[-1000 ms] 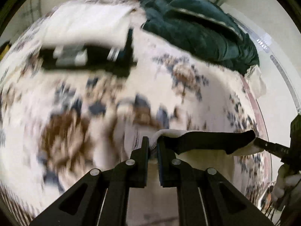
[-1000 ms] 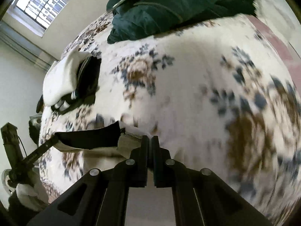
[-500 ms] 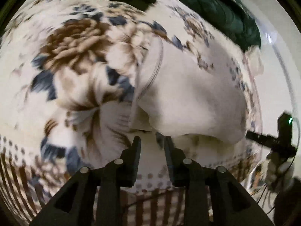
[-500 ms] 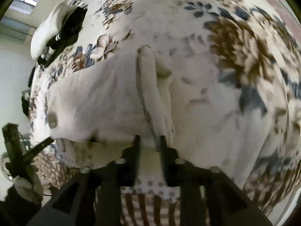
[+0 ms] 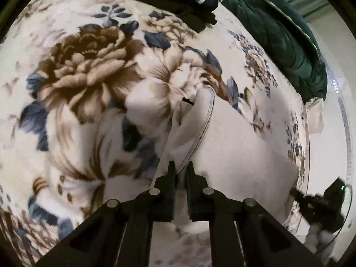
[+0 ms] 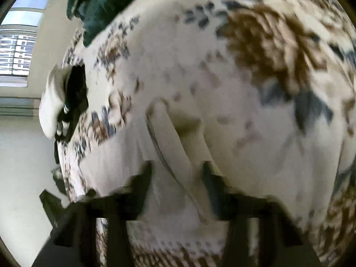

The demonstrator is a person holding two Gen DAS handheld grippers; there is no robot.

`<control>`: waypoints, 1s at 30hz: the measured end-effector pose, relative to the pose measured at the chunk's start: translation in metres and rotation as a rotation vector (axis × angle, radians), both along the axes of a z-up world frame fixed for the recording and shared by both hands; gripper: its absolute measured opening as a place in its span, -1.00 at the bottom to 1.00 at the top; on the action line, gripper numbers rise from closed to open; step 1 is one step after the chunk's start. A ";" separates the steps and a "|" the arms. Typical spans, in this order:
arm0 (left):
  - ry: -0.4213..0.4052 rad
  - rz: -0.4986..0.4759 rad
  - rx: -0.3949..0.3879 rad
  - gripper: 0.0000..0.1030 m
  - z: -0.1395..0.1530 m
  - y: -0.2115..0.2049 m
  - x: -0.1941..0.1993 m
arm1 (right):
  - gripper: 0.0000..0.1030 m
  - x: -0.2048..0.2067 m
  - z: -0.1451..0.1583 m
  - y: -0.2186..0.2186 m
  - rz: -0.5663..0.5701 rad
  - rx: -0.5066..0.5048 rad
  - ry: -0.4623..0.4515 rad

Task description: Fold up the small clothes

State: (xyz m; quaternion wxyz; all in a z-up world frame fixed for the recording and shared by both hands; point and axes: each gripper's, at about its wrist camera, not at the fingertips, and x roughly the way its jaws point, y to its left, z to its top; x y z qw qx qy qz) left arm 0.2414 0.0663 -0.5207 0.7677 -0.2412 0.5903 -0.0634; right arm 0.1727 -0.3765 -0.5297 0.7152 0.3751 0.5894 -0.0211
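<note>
The white garment (image 5: 233, 146) lies flat on the flowery bed blanket (image 5: 84, 71); no writing shows. The left tool (image 5: 180, 166) stays pinched on its stitched edge. The right tool (image 6: 176, 169), clamped before, now stands apart around that edge.

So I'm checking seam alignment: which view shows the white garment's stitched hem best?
The left wrist view: the white garment's stitched hem is sharp there, running down into the left claw. The right wrist view shows it motion-blurred.
</note>
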 end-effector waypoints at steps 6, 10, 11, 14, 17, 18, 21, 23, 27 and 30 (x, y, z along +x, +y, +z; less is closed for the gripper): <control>0.076 -0.088 -0.037 -0.78 0.006 0.004 -0.014 | -0.89 0.024 0.002 -0.004 0.032 -0.100 0.033; 0.008 -0.103 -0.043 -0.53 0.042 0.004 0.003 | -0.60 0.038 0.009 -0.004 0.100 -0.051 0.069; -0.010 -0.097 -0.048 -0.52 0.047 0.003 0.012 | -0.40 0.037 0.013 -0.005 0.101 -0.047 0.056; -0.039 -0.086 -0.045 -0.52 0.043 -0.002 0.048 | 0.16 0.045 0.026 -0.006 0.083 -0.053 -0.012; 0.011 -0.100 -0.022 -0.57 0.015 -0.016 0.083 | 0.16 0.062 0.013 0.000 0.087 -0.039 0.005; 0.001 -0.095 -0.014 -0.57 0.006 -0.018 0.090 | 0.03 0.063 0.011 0.000 0.083 -0.033 0.002; -0.019 -0.117 0.065 -0.90 -0.008 -0.019 0.098 | -0.78 0.073 0.000 0.002 0.069 -0.044 0.010; 0.018 -0.120 0.068 -0.89 -0.022 -0.014 0.101 | -0.79 0.078 0.000 -0.002 0.047 -0.099 -0.006; 0.043 -0.099 -0.054 -0.81 -0.016 0.002 0.097 | -0.78 0.088 -0.018 -0.006 0.071 -0.065 0.046; 0.022 -0.077 -0.136 0.07 -0.006 0.015 0.083 | -0.31 0.086 -0.016 -0.013 0.068 -0.007 0.057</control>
